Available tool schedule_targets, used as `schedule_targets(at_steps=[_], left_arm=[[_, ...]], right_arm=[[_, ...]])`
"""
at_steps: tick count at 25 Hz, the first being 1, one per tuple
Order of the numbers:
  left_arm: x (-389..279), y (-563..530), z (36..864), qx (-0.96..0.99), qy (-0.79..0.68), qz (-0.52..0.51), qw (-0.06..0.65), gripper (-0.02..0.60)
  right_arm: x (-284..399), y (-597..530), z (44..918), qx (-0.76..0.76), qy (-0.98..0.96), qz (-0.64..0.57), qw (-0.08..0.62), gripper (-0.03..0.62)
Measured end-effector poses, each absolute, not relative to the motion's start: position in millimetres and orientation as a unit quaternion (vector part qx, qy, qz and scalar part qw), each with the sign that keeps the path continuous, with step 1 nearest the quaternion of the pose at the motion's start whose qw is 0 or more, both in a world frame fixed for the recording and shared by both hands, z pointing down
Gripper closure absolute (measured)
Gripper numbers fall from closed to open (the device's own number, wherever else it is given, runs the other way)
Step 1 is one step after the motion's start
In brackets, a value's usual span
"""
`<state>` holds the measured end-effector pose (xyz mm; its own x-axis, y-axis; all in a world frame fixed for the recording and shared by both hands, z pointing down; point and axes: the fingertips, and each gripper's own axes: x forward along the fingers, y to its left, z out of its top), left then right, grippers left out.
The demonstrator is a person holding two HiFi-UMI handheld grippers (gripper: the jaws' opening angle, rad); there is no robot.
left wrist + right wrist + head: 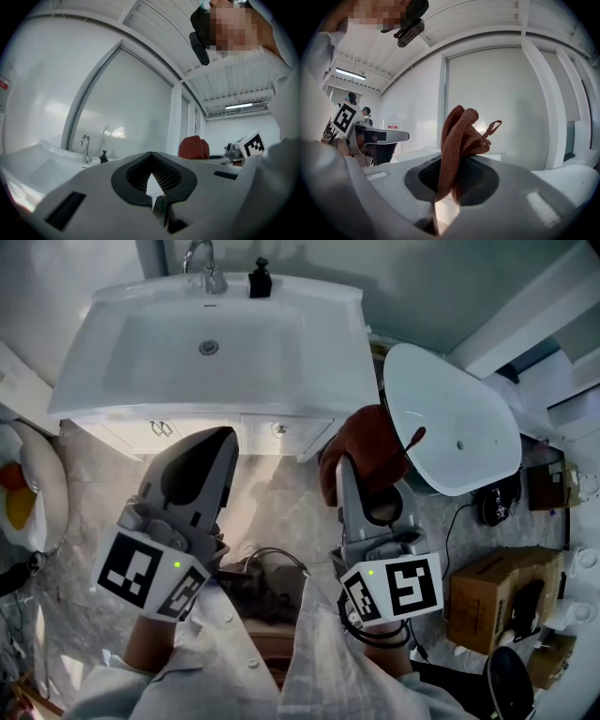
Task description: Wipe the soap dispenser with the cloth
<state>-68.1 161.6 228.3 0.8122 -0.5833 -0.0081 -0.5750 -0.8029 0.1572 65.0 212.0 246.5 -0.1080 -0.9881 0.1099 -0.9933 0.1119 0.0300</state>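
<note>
The black soap dispenser (260, 279) stands on the back rim of the white sink (94, 381), just right of the chrome faucet (204, 268). It appears small in the left gripper view (103, 157). My right gripper (349, 468) is shut on a rust-brown cloth (370, 451), which bunches up above the jaws (459, 136). My left gripper (218, 439) is shut with nothing in it; its jaws meet in its own view (153, 190). Both grippers hang in front of the sink cabinet, well short of the dispenser.
A white oval basin (450, 418) stands to the right of the sink. Cardboard boxes (497, 596) and cables (272, 568) lie on the marble floor. The cabinet doors (159, 432) sit under the sink. A white and yellow object (23, 493) is at the left edge.
</note>
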Motion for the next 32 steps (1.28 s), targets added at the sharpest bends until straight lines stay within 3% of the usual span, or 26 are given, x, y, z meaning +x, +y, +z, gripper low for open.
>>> schedule_targets(at_steps=[18, 32], left_arm=[[-96, 138, 223, 0.933, -0.345, -0.052, 0.089, 0.584], [-71, 97, 228, 0.934, -0.346, -0.042, 0.077, 0.584]], right_arm=[[50, 180, 240, 0.653, -0.756, 0.018, 0.042, 0.539], [69, 133, 243, 0.643, -0.764, 0.024, 0.040, 0.539]])
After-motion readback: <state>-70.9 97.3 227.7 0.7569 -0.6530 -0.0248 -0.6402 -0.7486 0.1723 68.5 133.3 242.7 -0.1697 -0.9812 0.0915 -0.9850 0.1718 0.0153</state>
